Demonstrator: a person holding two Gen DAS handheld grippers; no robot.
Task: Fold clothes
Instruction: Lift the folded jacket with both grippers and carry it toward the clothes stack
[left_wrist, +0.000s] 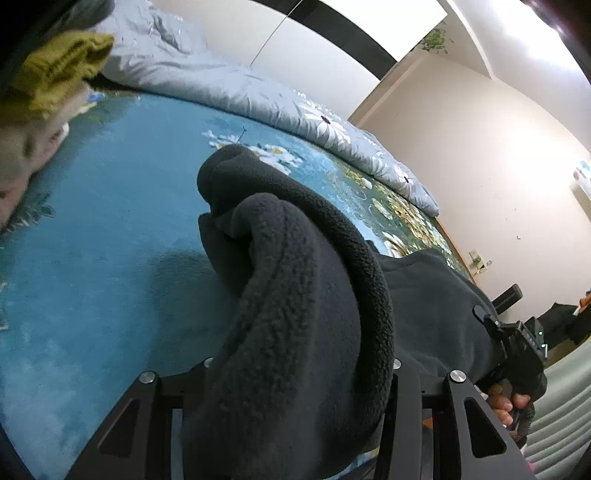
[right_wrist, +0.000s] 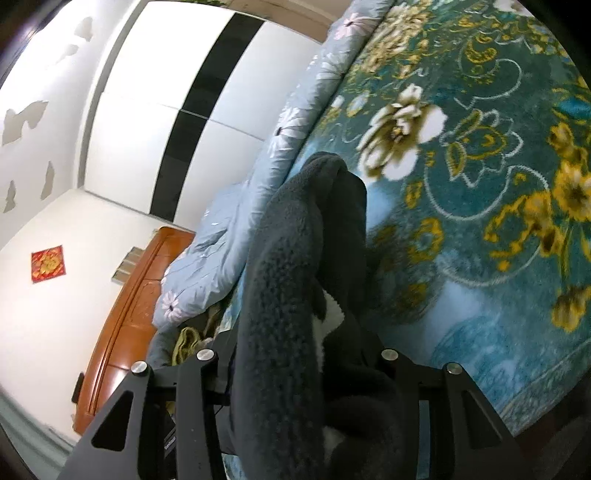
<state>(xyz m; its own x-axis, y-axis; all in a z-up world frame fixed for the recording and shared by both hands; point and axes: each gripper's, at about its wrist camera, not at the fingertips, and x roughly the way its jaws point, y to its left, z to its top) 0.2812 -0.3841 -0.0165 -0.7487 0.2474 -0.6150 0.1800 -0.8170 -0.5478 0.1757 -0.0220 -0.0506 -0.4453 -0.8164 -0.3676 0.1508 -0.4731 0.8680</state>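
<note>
Fingers of the left gripper were hidden under a thick roll of the dark grey fleece garment, which bulged up between the two black finger mounts; the grip was closed on the fabric. In the right wrist view the right gripper was likewise clamped on the same fleece garment, with a folded band of it rising between the mounts and a patch of white lining showing at the fold.

Both grippers held the garment raised above the teal floral blanket, with its far part draped down onto the blanket. At the lower right of the left wrist view, the person's right hand gripped the handle of the other gripper, fingers curled.

Beyond the garment, a grey-blue flowered quilt lay bunched along the far edge of the blanket. An olive knitted item sat on a pile at upper left, near the quilt. A wooden headboard stood against the white wall in the right wrist view
</note>
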